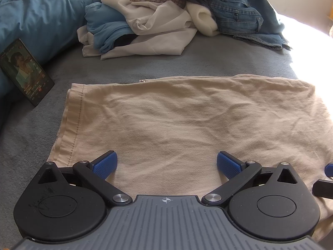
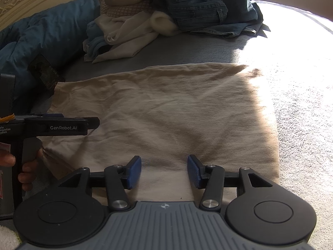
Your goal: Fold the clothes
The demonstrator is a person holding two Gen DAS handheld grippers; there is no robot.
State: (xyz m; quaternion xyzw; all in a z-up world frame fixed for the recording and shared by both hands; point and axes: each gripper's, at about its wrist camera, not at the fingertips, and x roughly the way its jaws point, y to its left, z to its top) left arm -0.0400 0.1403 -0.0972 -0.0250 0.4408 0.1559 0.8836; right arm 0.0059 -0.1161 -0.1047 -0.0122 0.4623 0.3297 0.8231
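Both tools [image 1: 167,163] [image 2: 164,171] agape above beige garment's [image 1: 187,120] near edge.

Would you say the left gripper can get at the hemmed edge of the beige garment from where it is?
Probably yes. The left gripper is open over the beige garment, and the hem lies flat just to its left with nothing on it.
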